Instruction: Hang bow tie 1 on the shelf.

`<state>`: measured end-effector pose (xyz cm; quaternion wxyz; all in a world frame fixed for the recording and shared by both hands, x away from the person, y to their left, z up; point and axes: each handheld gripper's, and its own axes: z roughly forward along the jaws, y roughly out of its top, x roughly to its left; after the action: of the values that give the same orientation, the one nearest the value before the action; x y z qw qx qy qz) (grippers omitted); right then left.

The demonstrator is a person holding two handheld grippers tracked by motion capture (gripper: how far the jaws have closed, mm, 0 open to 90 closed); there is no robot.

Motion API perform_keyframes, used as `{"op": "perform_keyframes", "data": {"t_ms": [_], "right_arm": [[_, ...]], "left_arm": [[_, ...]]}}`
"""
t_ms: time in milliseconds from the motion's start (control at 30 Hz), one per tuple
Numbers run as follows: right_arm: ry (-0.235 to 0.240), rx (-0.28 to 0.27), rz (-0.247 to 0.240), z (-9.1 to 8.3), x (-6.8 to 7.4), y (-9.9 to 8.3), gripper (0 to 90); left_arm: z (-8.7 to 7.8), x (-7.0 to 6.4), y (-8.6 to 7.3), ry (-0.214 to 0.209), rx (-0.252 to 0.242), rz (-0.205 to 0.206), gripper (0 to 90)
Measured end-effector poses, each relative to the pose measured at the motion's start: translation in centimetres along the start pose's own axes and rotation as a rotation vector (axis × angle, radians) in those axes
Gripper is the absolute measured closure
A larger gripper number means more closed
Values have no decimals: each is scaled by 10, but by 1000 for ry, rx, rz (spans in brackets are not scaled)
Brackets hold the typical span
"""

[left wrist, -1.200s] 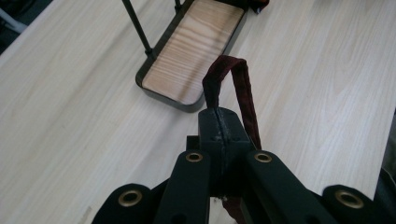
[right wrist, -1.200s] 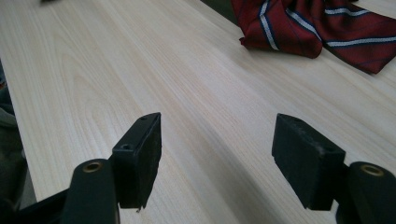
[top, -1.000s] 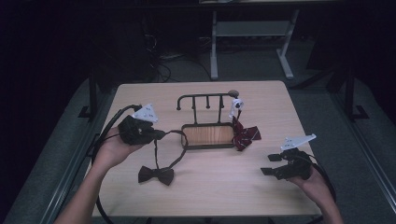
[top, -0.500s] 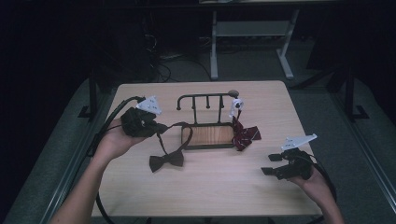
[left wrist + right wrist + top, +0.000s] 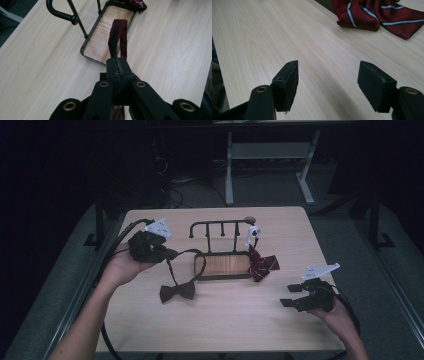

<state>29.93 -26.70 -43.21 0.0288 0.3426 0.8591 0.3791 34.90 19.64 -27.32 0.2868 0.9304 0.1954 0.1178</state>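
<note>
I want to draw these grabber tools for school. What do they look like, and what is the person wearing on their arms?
Both are black. The left gripper and the right gripper each carry a pale grey three-cornered plate on top and trail a thick black cable. Up close, the jaws are blocky black pads on black arms dotted with brass-coloured rivets. The forearms are bare, no sleeves in sight.

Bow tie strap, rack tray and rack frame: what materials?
Bow tie strap: woven fabric, dark maroon, matte; it bends in a soft loop out of the shut left gripper. Rack tray: floor looks like wood or wood-look laminate, with visible grain. Rack frame: probably black-coated metal, thin smooth bars with a slight sheen.
</note>
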Motion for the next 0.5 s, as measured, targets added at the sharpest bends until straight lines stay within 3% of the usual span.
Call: {"op": "perform_keyframes", "data": {"t_ms": [500], "right_arm": [[6, -5, -2, 1, -2, 1, 329]], "left_arm": [[-4, 13, 6, 8, 7, -19, 900]]}}
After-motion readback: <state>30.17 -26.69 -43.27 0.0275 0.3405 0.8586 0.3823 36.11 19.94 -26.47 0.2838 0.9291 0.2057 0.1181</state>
